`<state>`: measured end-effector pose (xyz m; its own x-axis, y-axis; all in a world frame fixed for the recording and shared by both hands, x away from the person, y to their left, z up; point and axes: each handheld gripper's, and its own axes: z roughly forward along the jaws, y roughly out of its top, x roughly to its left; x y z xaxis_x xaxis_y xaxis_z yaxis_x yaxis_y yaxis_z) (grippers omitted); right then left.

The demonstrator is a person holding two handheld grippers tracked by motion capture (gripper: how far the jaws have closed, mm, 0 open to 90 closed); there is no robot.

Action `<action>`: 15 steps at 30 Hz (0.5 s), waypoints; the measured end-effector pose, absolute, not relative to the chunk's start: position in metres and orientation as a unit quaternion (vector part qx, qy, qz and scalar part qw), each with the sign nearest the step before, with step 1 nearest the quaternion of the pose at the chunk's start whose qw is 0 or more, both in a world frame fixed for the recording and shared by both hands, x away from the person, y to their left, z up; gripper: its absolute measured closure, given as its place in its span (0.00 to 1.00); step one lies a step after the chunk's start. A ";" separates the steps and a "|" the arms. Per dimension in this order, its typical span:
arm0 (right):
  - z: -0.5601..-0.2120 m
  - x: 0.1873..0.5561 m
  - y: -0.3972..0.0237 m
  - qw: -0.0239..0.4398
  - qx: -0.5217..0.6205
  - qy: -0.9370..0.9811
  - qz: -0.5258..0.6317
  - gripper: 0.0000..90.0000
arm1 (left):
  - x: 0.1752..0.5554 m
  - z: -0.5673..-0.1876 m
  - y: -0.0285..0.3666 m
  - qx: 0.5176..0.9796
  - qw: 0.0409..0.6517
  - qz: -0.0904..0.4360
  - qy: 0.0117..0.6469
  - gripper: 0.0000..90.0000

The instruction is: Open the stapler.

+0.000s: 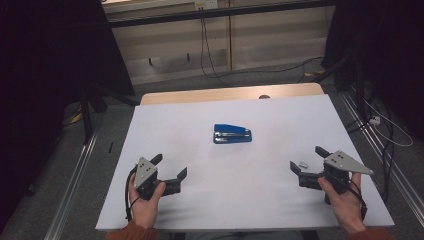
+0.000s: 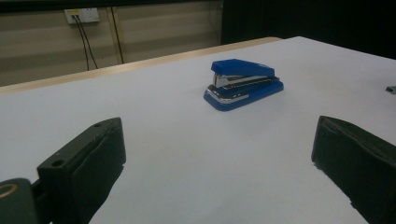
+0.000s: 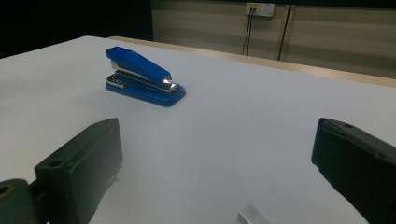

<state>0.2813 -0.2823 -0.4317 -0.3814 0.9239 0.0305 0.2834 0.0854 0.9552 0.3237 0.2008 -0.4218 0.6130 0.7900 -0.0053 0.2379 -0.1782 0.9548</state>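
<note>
A blue stapler (image 1: 232,134) lies closed near the middle of the white table (image 1: 200,215). In the left gripper view the stapler (image 2: 243,83) sits ahead and to the right; in the right gripper view the stapler (image 3: 142,75) is ahead at the left. My left gripper (image 1: 170,166) rests open at the front left, nothing between its jaws. At the front right my right gripper (image 1: 308,159) stands open and empty. A small strip of staples (image 1: 303,163) lies on the table between its jaws, untouched, and the same staple strip (image 3: 252,216) shows low in the right gripper view.
The table's far wooden edge (image 1: 225,93) borders a floor with trailing cables (image 1: 210,55). A wall socket (image 3: 260,8) sits on the back wall. Dark curtains flank both sides. Metal rails (image 1: 75,175) run along the table's left and right.
</note>
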 end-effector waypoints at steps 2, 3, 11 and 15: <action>-0.432 0.282 -0.282 0.319 0.453 0.666 0.500 0.02 | 0.323 -0.422 0.201 0.723 0.532 0.259 0.356 0.03; -0.432 0.282 -0.282 0.319 0.453 0.666 0.500 0.02 | 0.323 -0.422 0.201 0.723 0.531 0.260 0.358 0.03; -0.432 0.284 -0.278 0.308 0.445 0.673 0.504 0.02 | 0.324 -0.423 0.203 0.722 0.530 0.256 0.364 0.03; -0.432 0.284 -0.274 0.308 0.434 0.680 0.505 0.01 | 0.326 -0.424 0.203 0.724 0.528 0.249 0.368 0.03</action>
